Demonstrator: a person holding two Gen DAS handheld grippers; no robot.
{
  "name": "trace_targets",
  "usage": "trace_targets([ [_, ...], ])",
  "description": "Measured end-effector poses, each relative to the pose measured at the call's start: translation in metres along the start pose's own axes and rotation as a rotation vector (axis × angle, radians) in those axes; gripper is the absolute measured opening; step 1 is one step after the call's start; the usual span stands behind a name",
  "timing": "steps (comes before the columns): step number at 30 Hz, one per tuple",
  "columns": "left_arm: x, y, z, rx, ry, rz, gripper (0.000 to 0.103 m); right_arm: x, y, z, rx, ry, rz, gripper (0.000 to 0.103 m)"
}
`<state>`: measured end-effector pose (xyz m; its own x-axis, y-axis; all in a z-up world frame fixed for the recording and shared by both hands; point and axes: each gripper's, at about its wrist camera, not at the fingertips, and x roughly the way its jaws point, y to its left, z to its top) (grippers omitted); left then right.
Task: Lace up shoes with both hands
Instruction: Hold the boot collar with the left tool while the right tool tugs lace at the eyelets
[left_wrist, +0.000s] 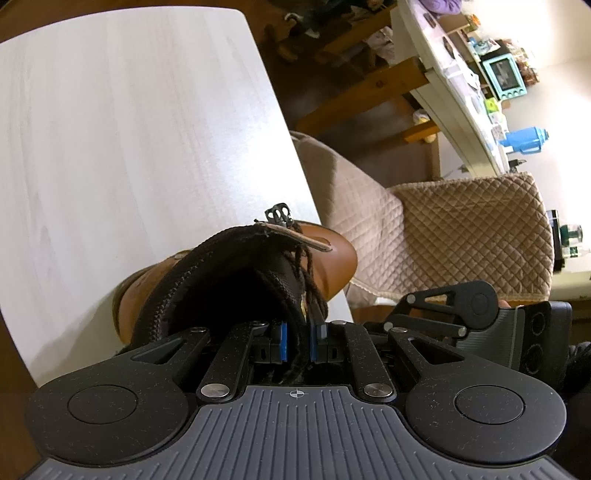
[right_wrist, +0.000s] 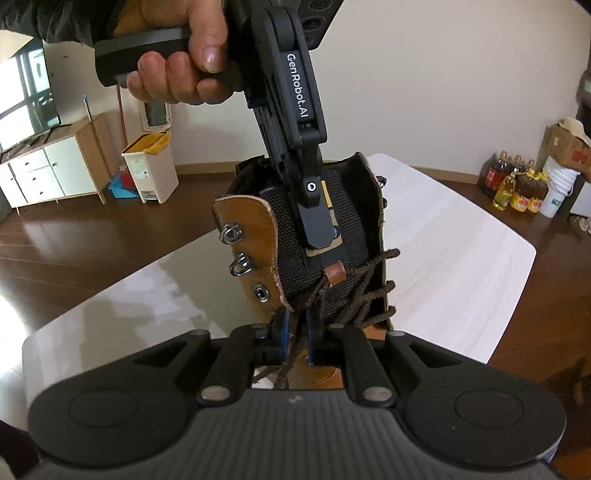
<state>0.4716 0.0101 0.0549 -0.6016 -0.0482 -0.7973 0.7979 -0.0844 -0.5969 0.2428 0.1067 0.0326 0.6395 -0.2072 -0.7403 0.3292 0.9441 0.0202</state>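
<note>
A tan leather boot (right_wrist: 251, 229) with a black mesh tongue (right_wrist: 351, 221) stands on the white table (right_wrist: 461, 258). Dark brown lace (right_wrist: 369, 280) crisscrosses its lower eyelets; the upper metal hooks (right_wrist: 238, 262) are bare. A hand (right_wrist: 192, 62) brings my left gripper (right_wrist: 327, 243) down from above, shut on the tongue. In the left wrist view the blue pads (left_wrist: 283, 339) of this gripper (left_wrist: 301, 341) pinch the tongue's edge beside the boot (left_wrist: 332, 258). My right gripper (right_wrist: 295, 332) sits low at the boot's front, a lace strand running between its narrowly parted pads.
The boot stands close to the table edge (left_wrist: 325, 236), beside a quilted beige sofa (left_wrist: 461, 229). On the dark wood floor are a white bin (right_wrist: 151, 170), a white cabinet (right_wrist: 48, 166) and oil bottles (right_wrist: 517, 188).
</note>
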Motion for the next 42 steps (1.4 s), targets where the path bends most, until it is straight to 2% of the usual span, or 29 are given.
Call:
trace_targets([
  [12,0.015,-0.012,0.007,0.007,0.001,-0.010,0.011,-0.006,-0.021,-0.001,0.097,-0.027,-0.001,0.010],
  [15,0.011,0.001,0.006,0.007,0.001,-0.013,0.011,-0.004,-0.023,-0.001,0.114,-0.030,0.005,0.010],
  [21,0.016,0.001,0.005,0.007,0.001,-0.018,0.011,-0.001,-0.034,-0.004,0.187,-0.034,0.019,0.009],
  [28,0.017,0.005,0.007,0.010,0.005,-0.022,0.011,-0.001,-0.053,-0.009,0.295,-0.040,0.067,0.008],
  [36,0.013,0.014,0.004,0.017,0.005,-0.024,0.011,-0.001,-0.086,-0.016,0.491,-0.053,0.157,0.009],
  [42,0.012,0.019,0.002,0.016,0.004,-0.032,0.011,0.001,-0.094,-0.019,0.540,-0.053,0.177,0.009],
])
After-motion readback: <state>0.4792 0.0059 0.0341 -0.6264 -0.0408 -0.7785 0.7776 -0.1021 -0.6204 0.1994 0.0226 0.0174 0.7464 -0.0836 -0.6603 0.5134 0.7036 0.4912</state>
